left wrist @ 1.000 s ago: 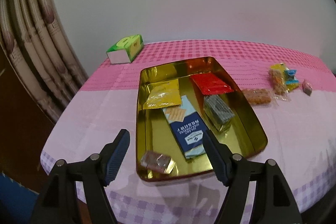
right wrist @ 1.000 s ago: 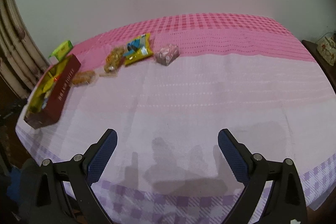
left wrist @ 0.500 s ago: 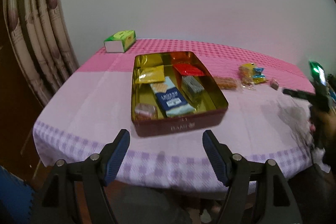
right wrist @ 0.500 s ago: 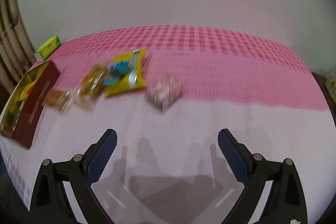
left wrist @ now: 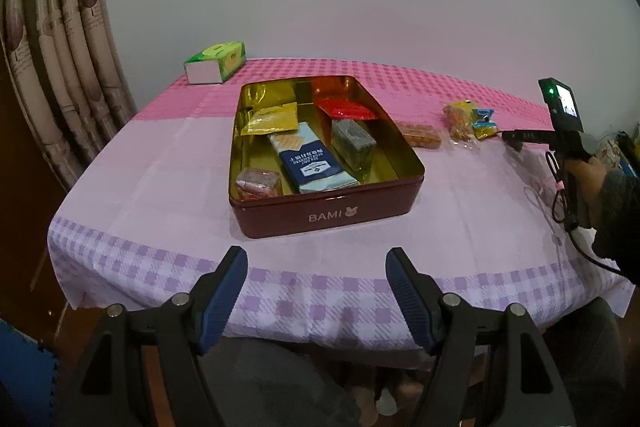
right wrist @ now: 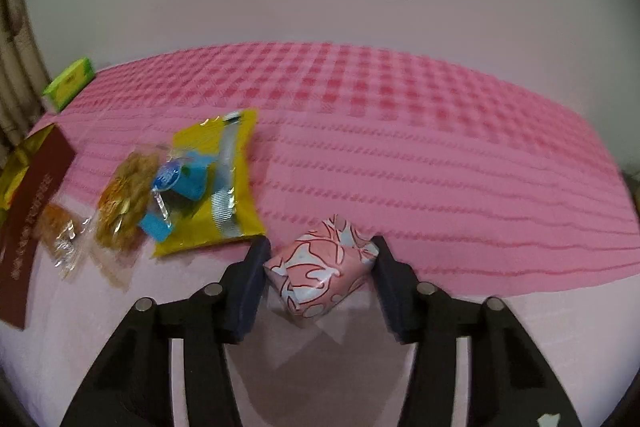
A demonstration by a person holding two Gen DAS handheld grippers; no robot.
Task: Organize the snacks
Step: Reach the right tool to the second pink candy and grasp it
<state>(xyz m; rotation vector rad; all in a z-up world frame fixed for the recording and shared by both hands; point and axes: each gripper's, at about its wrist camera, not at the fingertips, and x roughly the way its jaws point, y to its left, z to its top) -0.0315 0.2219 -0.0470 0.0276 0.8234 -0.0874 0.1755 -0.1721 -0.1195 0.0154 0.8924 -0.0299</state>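
Observation:
A dark red BAMI tin (left wrist: 328, 217) with a gold inside holds several snacks: a yellow packet (left wrist: 273, 119), a red packet (left wrist: 346, 108), a blue cracker pack (left wrist: 310, 159), a grey bar (left wrist: 354, 143) and a pink candy (left wrist: 256, 183). My left gripper (left wrist: 316, 291) is open and empty, in front of the table edge. My right gripper (right wrist: 320, 283) straddles a pink wrapped candy (right wrist: 322, 273) lying on the tablecloth; the jaws stand close beside it, and contact is unclear. A yellow packet (right wrist: 218, 187) lies just to its left.
Clear-wrapped golden snacks (right wrist: 124, 203) and a small orange packet (right wrist: 60, 231) lie between the yellow packet and the tin (right wrist: 32, 211). A green tissue box (left wrist: 216, 61) stands at the far left corner. A curtain (left wrist: 60, 67) hangs left of the table.
My left gripper pulled back from above the tin to beyond the table's front edge. My right gripper moved forward to the pink candy and narrowed its jaws around it.

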